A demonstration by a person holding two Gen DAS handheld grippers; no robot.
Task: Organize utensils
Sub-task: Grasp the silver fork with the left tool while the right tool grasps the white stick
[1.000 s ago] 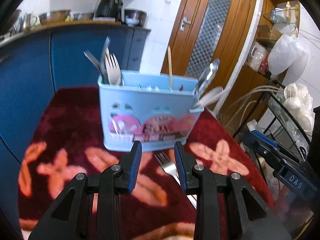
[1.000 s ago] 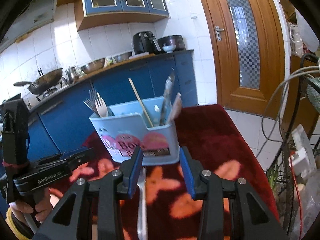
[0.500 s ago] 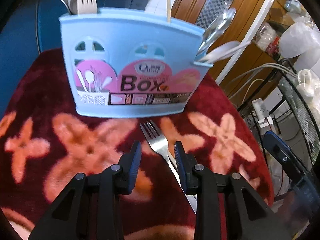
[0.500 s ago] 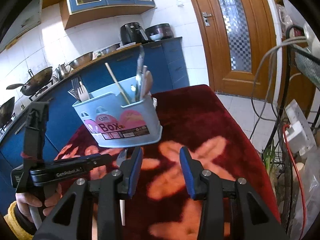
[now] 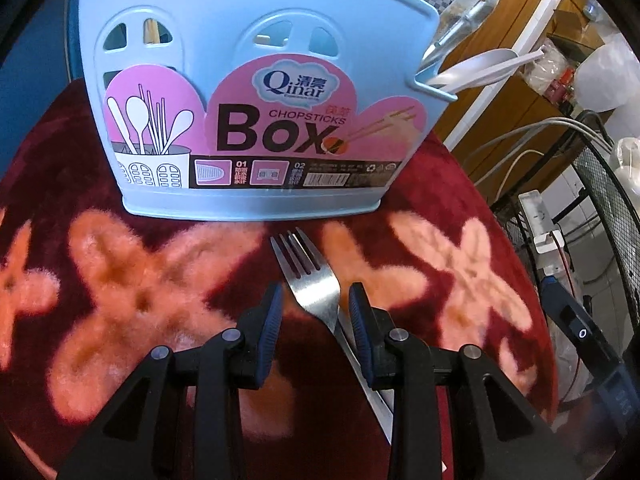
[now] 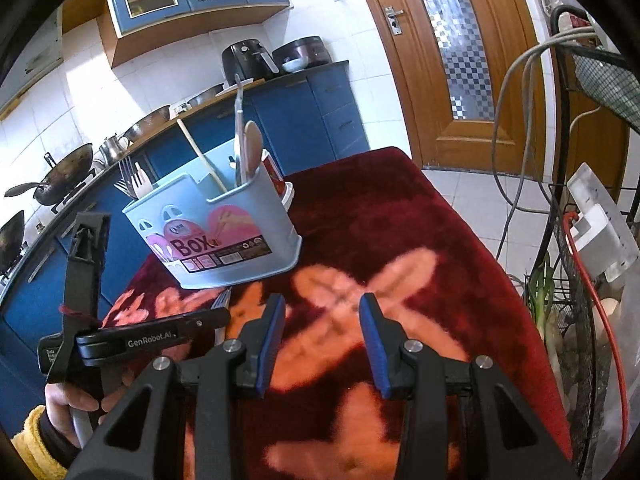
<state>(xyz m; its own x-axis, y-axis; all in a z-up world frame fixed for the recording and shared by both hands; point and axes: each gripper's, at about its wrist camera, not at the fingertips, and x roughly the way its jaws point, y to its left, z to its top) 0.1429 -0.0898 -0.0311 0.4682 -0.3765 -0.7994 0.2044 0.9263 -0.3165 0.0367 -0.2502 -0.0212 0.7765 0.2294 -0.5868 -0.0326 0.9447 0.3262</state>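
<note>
the left gripper (image 5: 316,304) is hovering low over the fork (image 5: 310,284), its jaws standing apart on either side of the fork's neck and gripping nothing, probably so they can close across the narrow part where the metal is easiest to pinch. the fork is lying flat on the red flowered cloth (image 5: 460,208) covering the counter, tines pointing at the blue chopsticks box (image 5: 256,92) just beyond it. that box is already holding forks, a chopstick and spoons upright in separate compartments, so the loose fork likely belongs with the other forks. the right gripper (image 6: 322,334) is waiting off to the side above bare cloth, jaws wide apart and empty, seemingly keeping clear. compared with a second ago, the left gripper has been moving forward and down: the box now fills the upper view and the fork head sits between the jaws rather than ahead of them. the right gripper has been drifting away rightward.
</note>
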